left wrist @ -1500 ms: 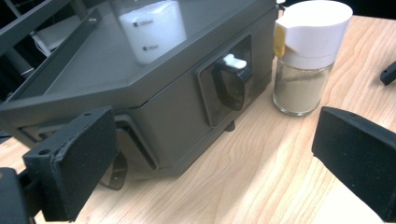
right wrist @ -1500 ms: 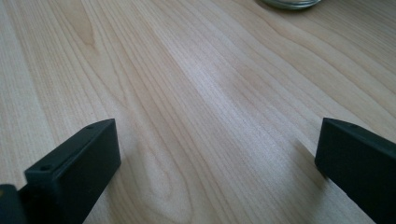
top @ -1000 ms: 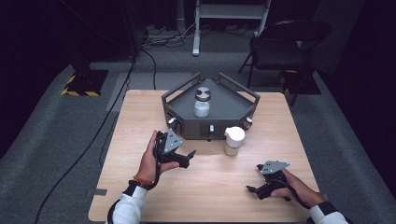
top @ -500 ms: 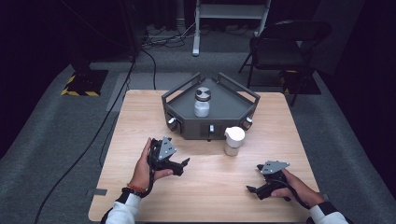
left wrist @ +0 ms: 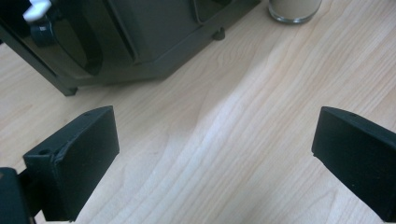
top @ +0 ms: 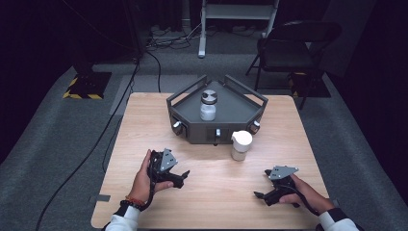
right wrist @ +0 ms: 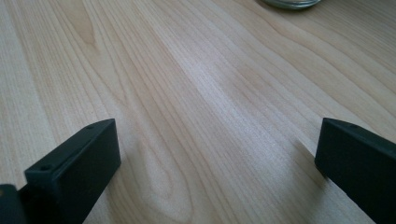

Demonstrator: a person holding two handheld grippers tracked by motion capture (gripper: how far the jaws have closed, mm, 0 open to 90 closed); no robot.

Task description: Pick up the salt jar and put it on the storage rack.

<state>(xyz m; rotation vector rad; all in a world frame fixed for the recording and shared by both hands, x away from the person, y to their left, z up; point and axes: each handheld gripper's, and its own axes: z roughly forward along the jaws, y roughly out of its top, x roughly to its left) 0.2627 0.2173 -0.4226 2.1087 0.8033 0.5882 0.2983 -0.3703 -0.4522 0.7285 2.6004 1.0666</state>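
white-lidded glass jar (top: 240, 145) stands on the light wooden table (top: 144, 120), just in front of the dark grey angular tray (top: 240, 98), near the table's centre. left gripper (top: 179, 177) and right gripper (top: 260, 196): jaws apart, holding nothing, near the front edge. bare wood lies between them and the jar.

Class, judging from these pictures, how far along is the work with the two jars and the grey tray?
Done: one jar with a grey lid stands inside the grey tray. In hand: nothing; the left gripper and right gripper are open, low over the table. Left: the white-lidded jar stands on the table beside the tray, ungrasped.
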